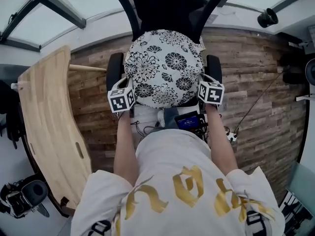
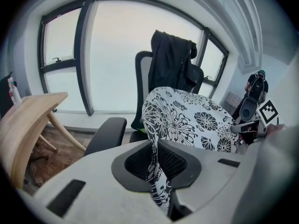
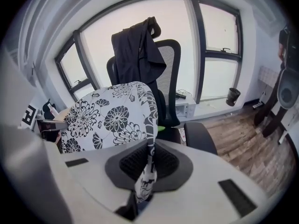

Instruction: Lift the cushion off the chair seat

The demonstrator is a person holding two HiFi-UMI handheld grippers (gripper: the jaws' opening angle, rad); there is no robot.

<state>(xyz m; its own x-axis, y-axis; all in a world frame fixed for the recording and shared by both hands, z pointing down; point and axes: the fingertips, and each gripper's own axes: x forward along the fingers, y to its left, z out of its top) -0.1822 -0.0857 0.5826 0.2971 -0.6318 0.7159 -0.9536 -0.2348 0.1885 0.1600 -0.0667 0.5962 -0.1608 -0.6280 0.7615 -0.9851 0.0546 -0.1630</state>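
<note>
I have both tools clamped on the cushion point(image 1: 165, 65). In the left gripper view the left hand-held gripper point(image 2: 154, 161) has its jaws nearly together, with only a thin fold of the black-and-white flowered fabric between the dark ribbed pads point(image 2: 175, 164). In the right gripper view the right hand-held gripper point(image 3: 148, 164) is closed tighter on a strip of the same cover, which hangs down past the pads point(image 3: 166, 162). From the head view, the left hand-held gripper point(image 1: 127, 90) bites the cushion's near left edge and the right hand-held gripper point(image 1: 203, 86) its near right edge, their marker cubes just outside the fabric. The cushion sits between the two black armrests point(image 1: 114, 68) of the office chair point(image 1: 167, 9), in front of the backrest and over the seat. In both gripper views it stands raised and bulging ahead of the jaws. I cannot tell whether its far edge rests on the seat. A dark jacket point(image 3: 135, 50) is draped over the backrest. A curved wooden board point(image 1: 49, 122) stands to the chair's left on the plank floor point(image 1: 256, 82).
</note>
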